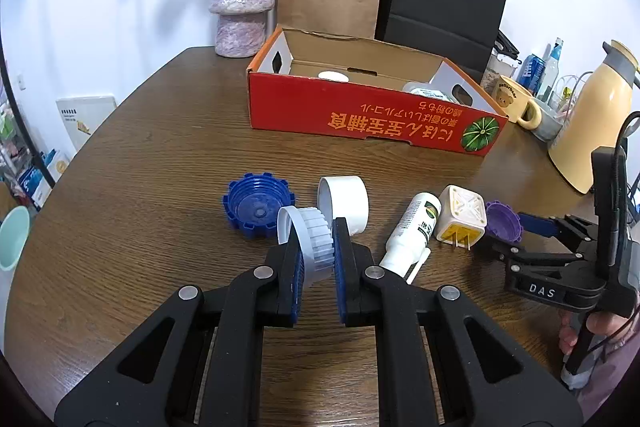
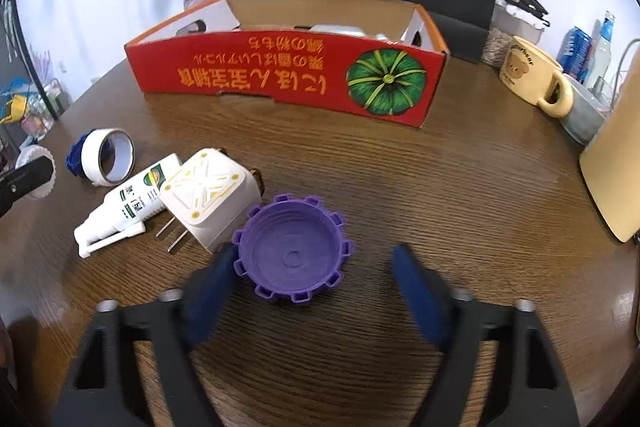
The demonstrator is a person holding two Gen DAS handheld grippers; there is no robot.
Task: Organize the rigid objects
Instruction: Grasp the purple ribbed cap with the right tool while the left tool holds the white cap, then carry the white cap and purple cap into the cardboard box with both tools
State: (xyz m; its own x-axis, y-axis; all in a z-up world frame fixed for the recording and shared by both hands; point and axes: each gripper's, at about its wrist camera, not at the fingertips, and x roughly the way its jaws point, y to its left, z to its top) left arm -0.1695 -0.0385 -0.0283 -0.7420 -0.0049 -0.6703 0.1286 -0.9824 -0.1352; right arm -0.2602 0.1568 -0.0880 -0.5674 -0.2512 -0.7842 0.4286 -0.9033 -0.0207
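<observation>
Left hand-held gripper (image 1: 316, 251), angled down, clamps a white cap (image 1: 310, 241); right one (image 2: 312, 283) straddles purple cap (image 2: 292, 251), unclosed.

Both our wrist cameras look down, close over the table (image 1: 160, 155), toward the red box (image 1: 360, 115); both show it.

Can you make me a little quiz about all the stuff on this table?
1. True or false: the left gripper is shut on a grey-white ribbed plastic lid.
2. What colour is the toothed plastic cap between the open jaws of the right gripper?
3. Which lies nearest the white plug adapter? A the white spray bottle; B the cream bear mug; C the red cardboard box.

Key: 1 true; 2 purple; 3 A.
</observation>
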